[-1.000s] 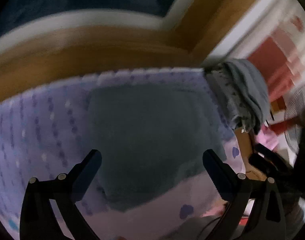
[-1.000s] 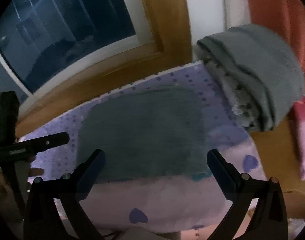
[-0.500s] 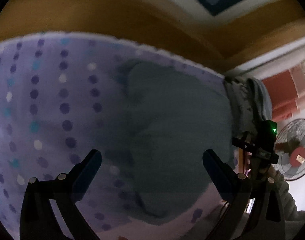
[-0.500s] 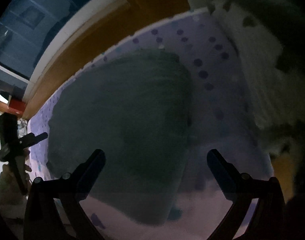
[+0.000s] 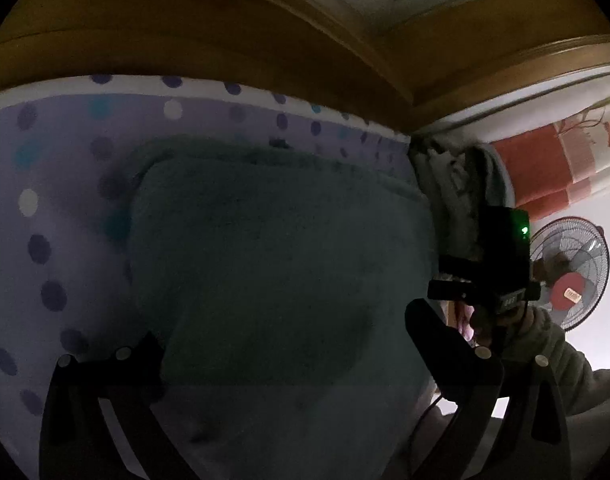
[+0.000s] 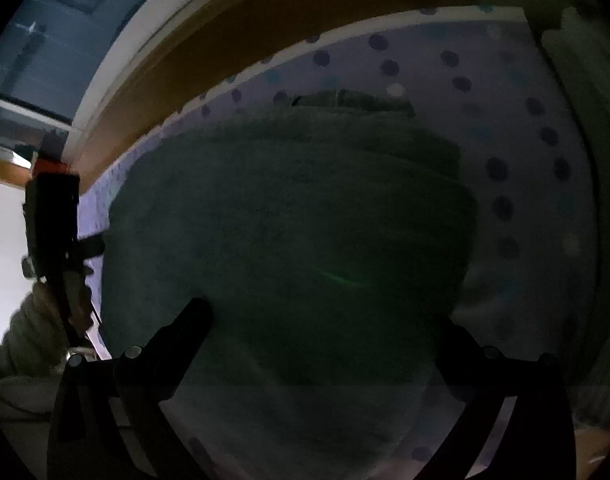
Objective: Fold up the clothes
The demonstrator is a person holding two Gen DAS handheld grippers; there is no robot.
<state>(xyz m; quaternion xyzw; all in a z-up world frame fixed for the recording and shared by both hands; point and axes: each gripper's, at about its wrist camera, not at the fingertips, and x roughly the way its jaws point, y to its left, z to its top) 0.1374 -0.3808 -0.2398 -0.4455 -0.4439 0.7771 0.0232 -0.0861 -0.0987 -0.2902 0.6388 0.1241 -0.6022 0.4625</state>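
Observation:
A dark grey-green folded garment [image 5: 273, 264] lies flat on the purple polka-dot sheet [image 5: 53, 208]; it also fills the right wrist view [image 6: 289, 232]. My left gripper [image 5: 285, 344] is open and empty, low over the garment's near-left edge. My right gripper [image 6: 325, 328] is open and empty, low over the garment's near edge. The right gripper's body [image 5: 493, 264] shows at the garment's right side in the left wrist view. The left gripper's body [image 6: 53, 224] shows at the garment's left in the right wrist view.
A pile of folded grey clothes [image 5: 457, 184] sits at the sheet's right end, also at the right edge of the right wrist view [image 6: 577, 120]. A wooden window frame [image 5: 225, 32] runs behind the bed. A fan [image 5: 573, 276] stands at the right.
Both grippers have come down much closer to the garment, one at each side. Both stay open and empty. The garment has not moved.

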